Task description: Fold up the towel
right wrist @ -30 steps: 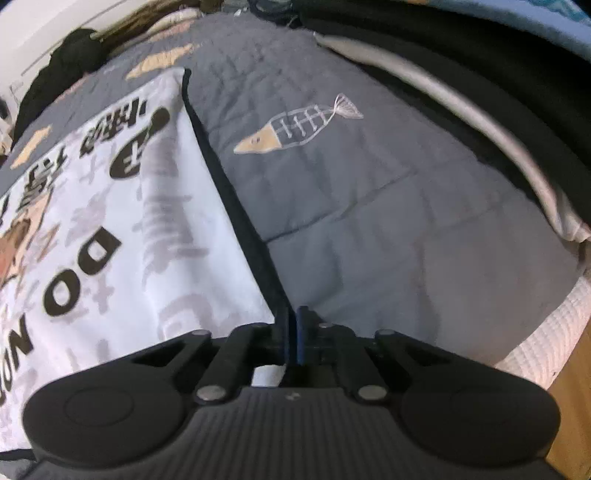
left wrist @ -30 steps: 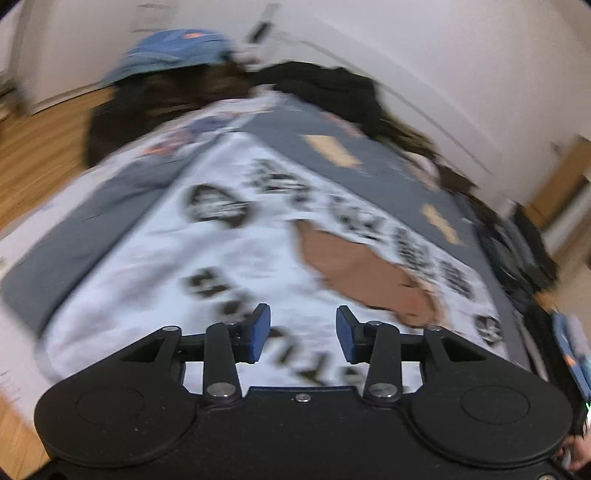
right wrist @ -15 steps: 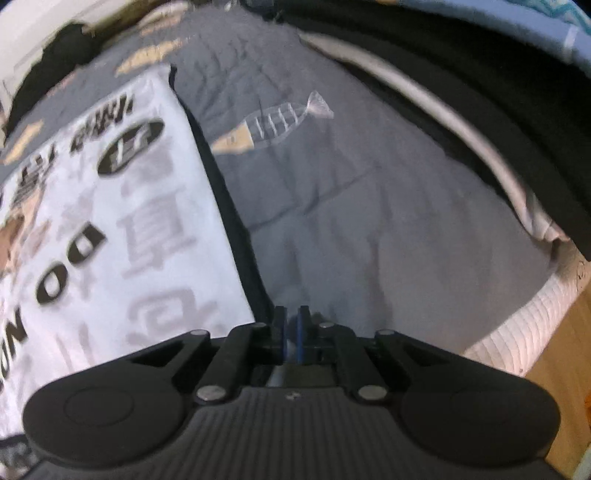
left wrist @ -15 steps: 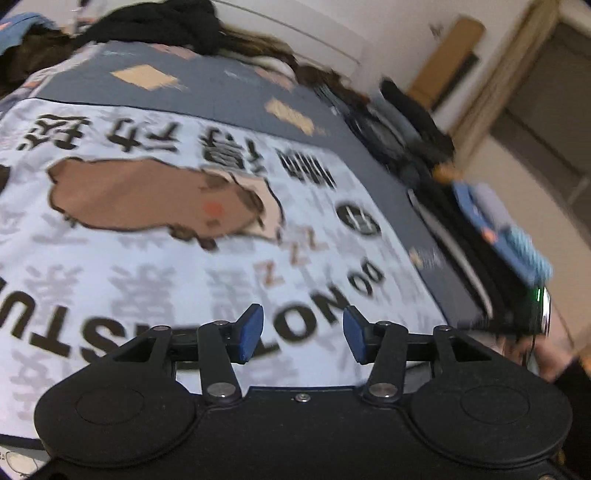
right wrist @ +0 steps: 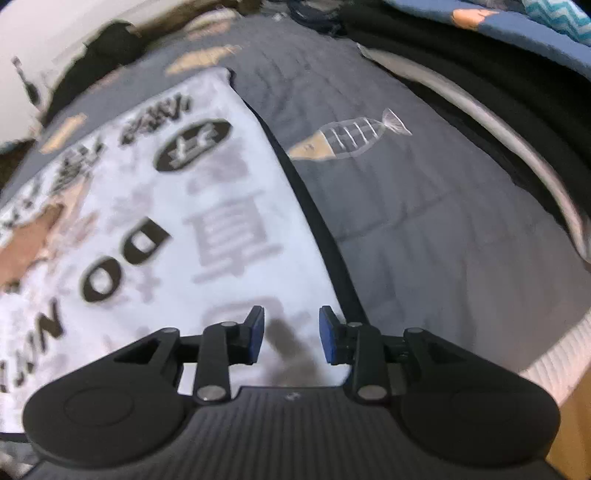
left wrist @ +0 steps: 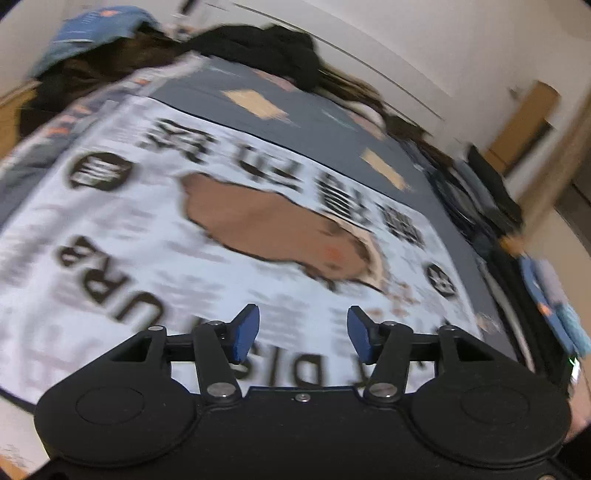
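A white towel (left wrist: 155,236) with black lettering and a brown animal print lies spread flat on a grey quilt (right wrist: 406,206). My left gripper (left wrist: 302,334) hovers over the towel's near edge, its jaws opening with nothing between them. In the right wrist view the towel (right wrist: 155,236) fills the left half, its dark-trimmed right edge running up the middle. My right gripper (right wrist: 291,334) sits over the towel's near right corner, jaws opening, with only flat cloth showing below the blue pads (right wrist: 256,332).
Dark clothes and a blue cloth (left wrist: 92,29) are piled at the bed's far end. More dark garments (right wrist: 480,55) and a patterned blue fabric (right wrist: 535,22) line the quilt's right side. Wood floor (right wrist: 576,424) shows past the bed's near right corner.
The right gripper, shut one second ago, has opened over the towel's corner. The left gripper's view swung right, then back left, and its jaws stand wider.
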### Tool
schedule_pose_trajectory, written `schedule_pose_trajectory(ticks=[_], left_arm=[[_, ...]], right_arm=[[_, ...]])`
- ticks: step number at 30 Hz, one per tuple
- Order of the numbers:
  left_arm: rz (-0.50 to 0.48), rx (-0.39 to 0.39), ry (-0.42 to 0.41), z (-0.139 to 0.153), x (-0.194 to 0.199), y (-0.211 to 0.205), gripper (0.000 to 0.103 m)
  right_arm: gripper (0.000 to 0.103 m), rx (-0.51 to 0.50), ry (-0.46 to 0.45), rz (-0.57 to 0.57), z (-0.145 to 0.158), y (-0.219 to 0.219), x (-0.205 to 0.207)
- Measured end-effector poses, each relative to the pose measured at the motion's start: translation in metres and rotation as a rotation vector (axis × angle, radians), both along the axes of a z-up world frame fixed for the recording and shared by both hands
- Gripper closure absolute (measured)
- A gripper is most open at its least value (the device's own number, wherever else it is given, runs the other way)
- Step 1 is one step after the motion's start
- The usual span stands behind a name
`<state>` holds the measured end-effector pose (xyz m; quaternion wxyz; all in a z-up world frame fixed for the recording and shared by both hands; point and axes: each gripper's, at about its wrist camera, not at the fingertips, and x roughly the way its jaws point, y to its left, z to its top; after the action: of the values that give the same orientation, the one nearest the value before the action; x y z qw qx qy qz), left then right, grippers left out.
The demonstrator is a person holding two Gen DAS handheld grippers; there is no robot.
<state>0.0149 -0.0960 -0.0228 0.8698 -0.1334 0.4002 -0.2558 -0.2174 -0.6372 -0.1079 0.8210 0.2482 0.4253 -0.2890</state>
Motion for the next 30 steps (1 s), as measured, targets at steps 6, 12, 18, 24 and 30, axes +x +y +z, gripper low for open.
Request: schedule_pose_trajectory(ticks=[6,12,18,24,30], left_arm=[[0.080,0.076,-0.038,0.007,0.008,0.021,0.046],[0.074,0.167,-0.120,0.014,-0.004,0.018,0.016],[0.077,0.215,-0.114,0.021,-0.013,0.017,0.013],[0.063,0.279,-0.106,0.023,-0.022,0.012,0.004],[0.065,0.322,-0.104,0.025,-0.033,0.014,0.000]], right_arm=[[0.068,-0.004,-0.122,0.022,0.030,0.045,0.008],[0.052,-0.072,-0.182,0.141,0.066,0.103,0.031],[0.050,-0.091,-0.199,0.197,0.084,0.152,0.052],[0.043,-0.122,-0.200,0.250,0.096,0.195,0.063],[0.038,-0.131,-0.213,0.263,0.106,0.222,0.065]])
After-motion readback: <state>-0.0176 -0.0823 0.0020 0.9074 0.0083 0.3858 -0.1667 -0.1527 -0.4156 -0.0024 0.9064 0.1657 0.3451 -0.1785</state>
